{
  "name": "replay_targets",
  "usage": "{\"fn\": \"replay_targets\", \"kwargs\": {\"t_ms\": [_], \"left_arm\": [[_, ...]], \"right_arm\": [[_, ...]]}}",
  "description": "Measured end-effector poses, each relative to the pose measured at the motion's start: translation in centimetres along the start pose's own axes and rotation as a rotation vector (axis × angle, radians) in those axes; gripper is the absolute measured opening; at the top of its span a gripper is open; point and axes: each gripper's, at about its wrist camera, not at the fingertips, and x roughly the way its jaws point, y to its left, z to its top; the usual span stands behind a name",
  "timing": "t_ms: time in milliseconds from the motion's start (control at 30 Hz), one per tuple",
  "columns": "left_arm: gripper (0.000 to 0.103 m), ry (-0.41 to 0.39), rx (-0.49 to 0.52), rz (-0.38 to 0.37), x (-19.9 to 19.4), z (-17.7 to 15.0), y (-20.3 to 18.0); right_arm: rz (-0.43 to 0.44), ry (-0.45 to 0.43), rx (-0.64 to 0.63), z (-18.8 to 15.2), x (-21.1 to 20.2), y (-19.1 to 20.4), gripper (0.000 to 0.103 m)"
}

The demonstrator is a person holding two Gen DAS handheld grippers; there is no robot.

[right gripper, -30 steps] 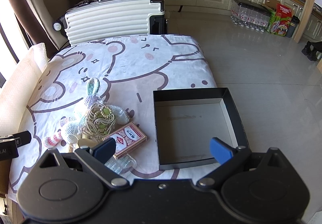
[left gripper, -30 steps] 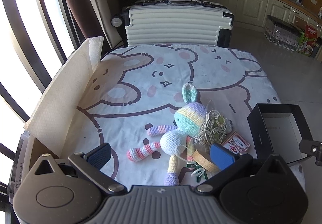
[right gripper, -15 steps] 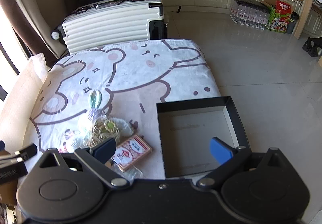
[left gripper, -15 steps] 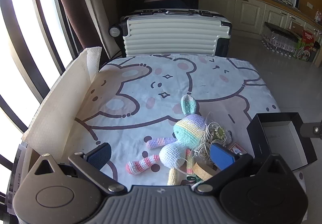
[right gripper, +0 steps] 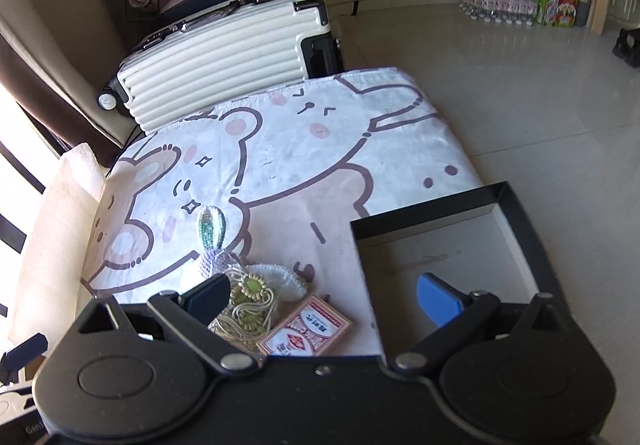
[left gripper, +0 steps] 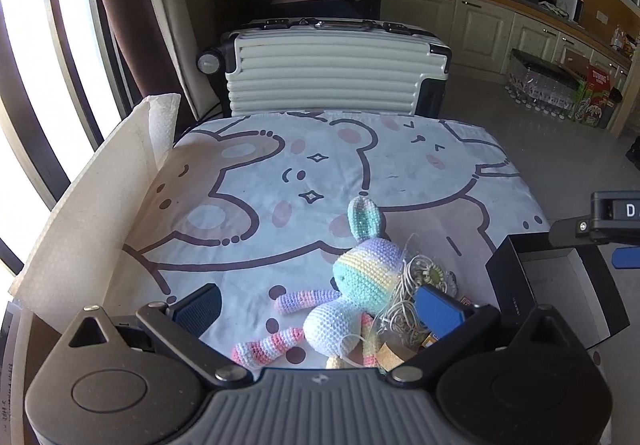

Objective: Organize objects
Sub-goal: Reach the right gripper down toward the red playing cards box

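While both of our grippers hang over the near edge of the table point(left gripper: 248, 205), the bunny point(left gripper: 352, 301) lies flat on the bear cloth. Its long body runs from the ear, which points away from us toward the suitcase point(left gripper: 336, 77), down to legs that the left gripper point(left gripper: 318, 309) cuts off. One arm sticks out to the left of the bunny.

Just right of the bunny sits a clear bag of cords point(right gripper: 244, 305) with green flowers, touching its head. Right of the bag lies a red card pack point(right gripper: 308, 327), its long side slanting away to the right. Right of the pack stands the black box point(right gripper: 424, 213), open on top, with nothing that we can see inside.

We keep the left gripper's fingers wide apart, holding nothing. The right gripper point(right gripper: 324, 299) is also spread wide and holds nothing. Something tan lies under the bag in the left view, but we cannot tell what it is.
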Motion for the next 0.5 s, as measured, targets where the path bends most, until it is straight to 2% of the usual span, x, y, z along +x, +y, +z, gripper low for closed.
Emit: {"fn": "replay_targets", "kwargs": {"t_ms": [233,500], "left_arm": [[0.091,0.008,0.132,-0.107,1.3,-0.4,-2.0],[0.083,0.094,0.306,-0.202,3.7,-2.1,-4.3]], "right_arm": [[-0.014,0.038,0.038,0.1,2.9,0.2,0.102],[0.0,0.13,0.096,0.2,6.3,0.7,0.102]]}}
